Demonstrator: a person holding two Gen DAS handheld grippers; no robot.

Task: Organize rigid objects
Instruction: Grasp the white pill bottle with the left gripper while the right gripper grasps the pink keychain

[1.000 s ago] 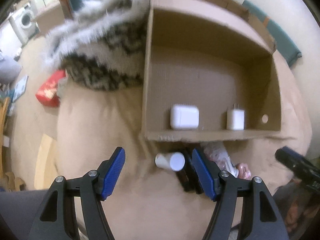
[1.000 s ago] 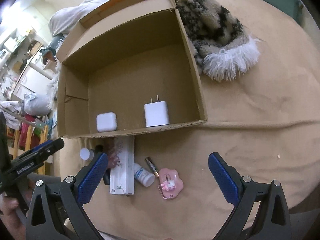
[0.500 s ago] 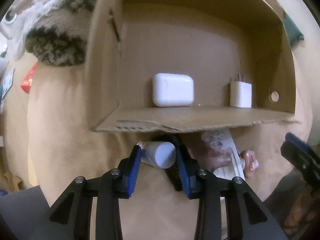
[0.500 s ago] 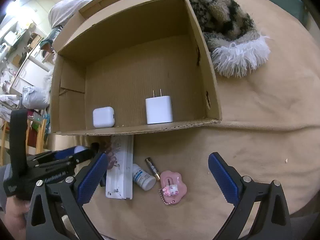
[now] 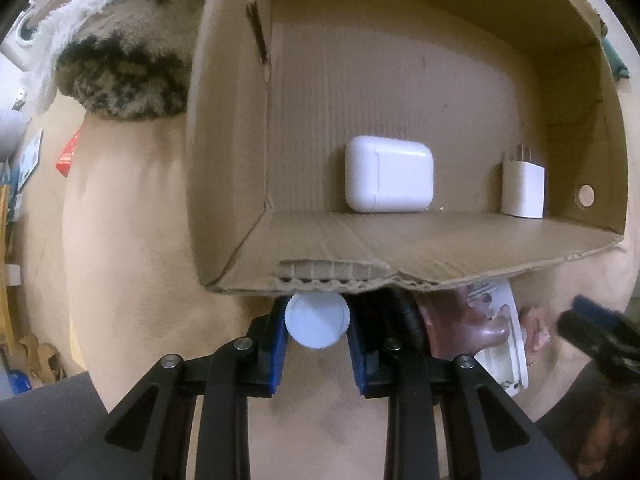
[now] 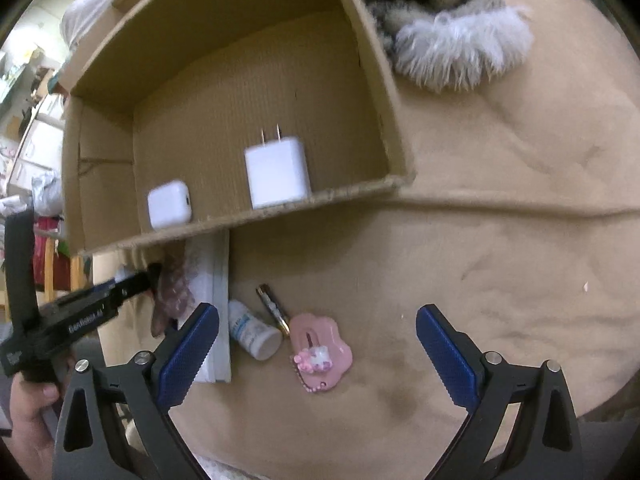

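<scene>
Left gripper (image 5: pixel 317 330): fingers narrow, blue pads (image 5: pixel 277 344) pressed on both sides of a small white bottle (image 5: pixel 317 321), ribbed cap facing the camera, directly below the near edge of the cardboard box (image 5: pixel 440 252). Right gripper (image 6: pixel 316 354): fingers wide apart, nothing between them, poised above the tan cloth (image 6: pixel 500 272). Box lying on that cloth, opening facing the cameras. Inside box: white earbud case (image 5: pixel 389 180) at centre of the lower wall; white charger (image 5: pixel 523 189) with prongs up, well apart from the case, near a round hole (image 5: pixel 586 196) in the side wall. On the cloth just in front of the box: white flat package (image 6: pixel 212 292), partly tucked under the box edge; second white bottle (image 6: pixel 254 330) on its side, touching the package; battery (image 6: pixel 273 308) just beside that bottle; pink charm (image 6: pixel 320 350) touching the battery tip. Fuzzy patterned fabric (image 6: pixel 444 28) against the box's outer side wall. Left gripper also visible from the right wrist (image 6: pixel 132 280), tips at the box edge.
</scene>
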